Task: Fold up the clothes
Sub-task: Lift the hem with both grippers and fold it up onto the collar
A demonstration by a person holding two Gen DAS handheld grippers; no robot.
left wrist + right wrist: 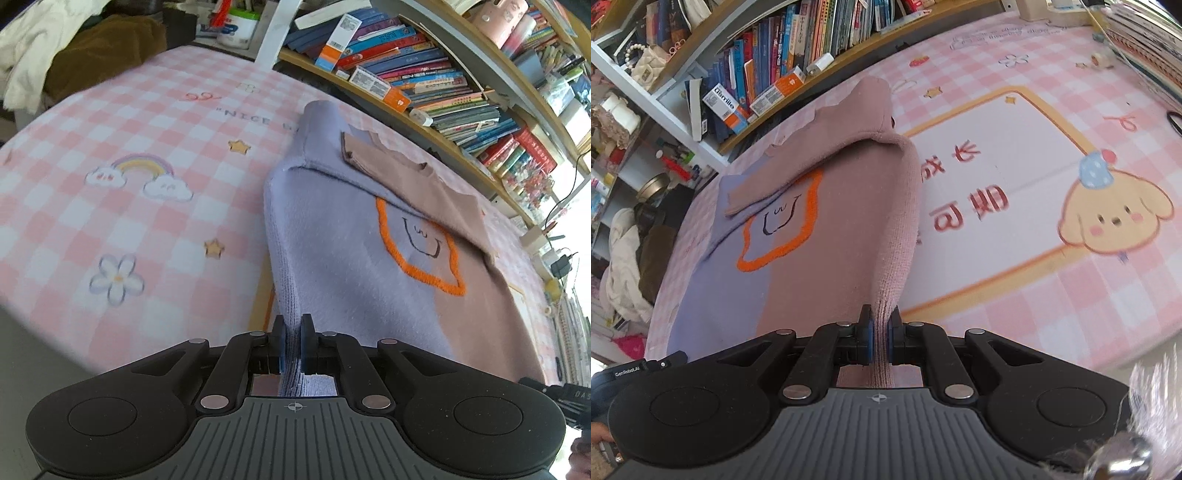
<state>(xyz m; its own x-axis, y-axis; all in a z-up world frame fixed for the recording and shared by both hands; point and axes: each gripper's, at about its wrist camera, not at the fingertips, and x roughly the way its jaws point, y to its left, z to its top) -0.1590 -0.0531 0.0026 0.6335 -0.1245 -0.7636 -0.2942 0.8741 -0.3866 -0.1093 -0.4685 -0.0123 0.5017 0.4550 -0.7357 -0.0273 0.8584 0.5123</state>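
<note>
1. The sweater [332, 236] lies on the pink checked bench cover [110, 206], just in front of the bookshelf [424, 85], both sleeves folded across its chest.
2. The left tool [291, 347] pinches the sweater's purple hem corner.
3. The right tool [880, 341] pinches the sweater's brown hem corner.
4. An orange outline with a drawn face [783, 221] marks the sweater's front.

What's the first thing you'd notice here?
A two-colour sweater, lilac on one half and brown on the other, lies on the pink checked sheet with an orange outline round a smiley on its chest. Each gripper, left and right, pinches a near corner of it.
</note>
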